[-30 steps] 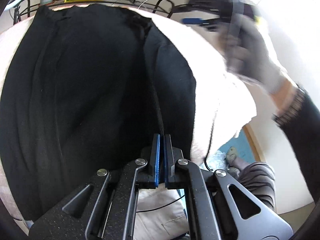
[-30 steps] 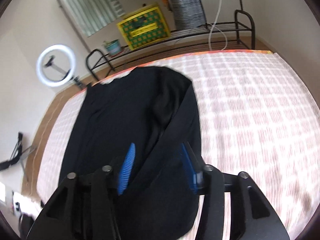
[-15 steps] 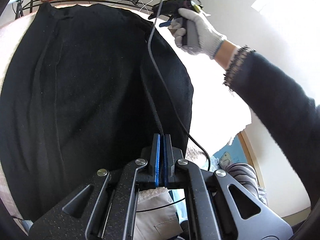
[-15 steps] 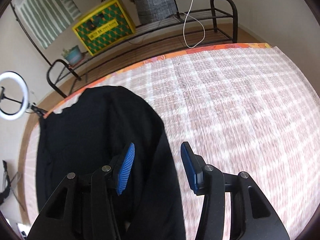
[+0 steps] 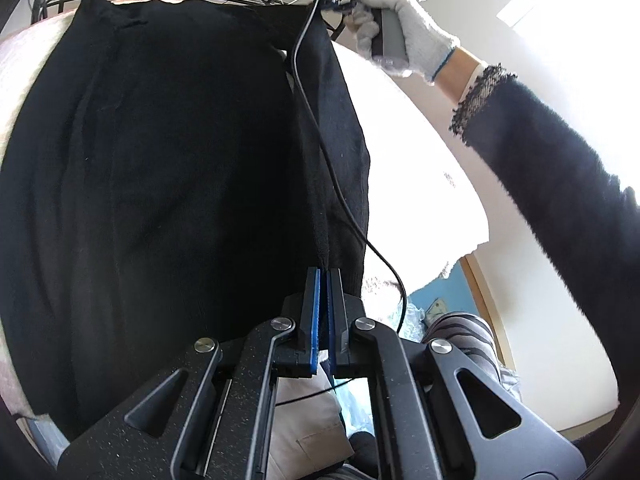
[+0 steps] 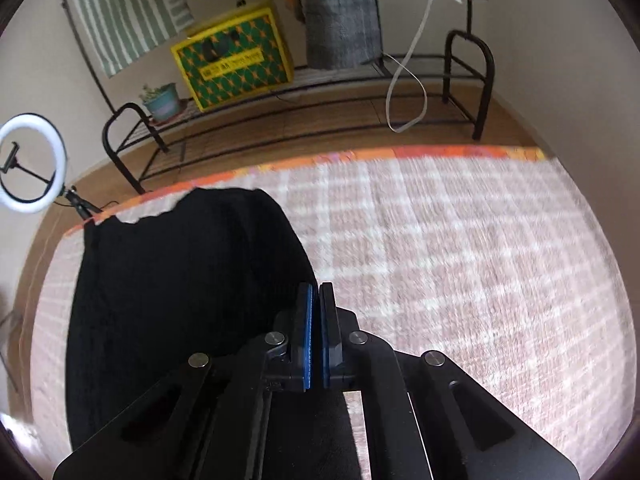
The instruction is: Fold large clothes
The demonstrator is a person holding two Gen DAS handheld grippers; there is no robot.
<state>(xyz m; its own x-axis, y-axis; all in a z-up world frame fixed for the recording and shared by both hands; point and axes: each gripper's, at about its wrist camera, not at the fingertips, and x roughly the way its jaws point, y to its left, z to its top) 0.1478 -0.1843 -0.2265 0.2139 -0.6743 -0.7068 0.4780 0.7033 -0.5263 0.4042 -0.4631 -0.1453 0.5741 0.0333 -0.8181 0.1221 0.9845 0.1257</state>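
A large black garment (image 5: 160,160) lies spread over the checked bedspread (image 6: 460,260), its right side folded in as a long flap. My left gripper (image 5: 323,272) is shut on the near end of that flap's ribbed edge. A gloved hand (image 5: 404,36) holds the other gripper at the flap's far end, near the collar. In the right wrist view the right gripper (image 6: 316,288) is shut, its blue pads together on the garment's (image 6: 180,280) right edge. The pinched fabric itself is hidden behind the fingers.
A black cable (image 5: 320,140) trails over the flap from the gloved hand. Beyond the bed's far edge stand a low metal rack (image 6: 300,120), a yellow-green box (image 6: 232,64), a potted plant (image 6: 162,100) and a ring light (image 6: 30,162). The person's legs (image 5: 460,332) are near right.
The right gripper has travelled along the garment's right edge toward the far end, and its jaws have gone from wide open to shut. The left gripper has stayed shut in place.
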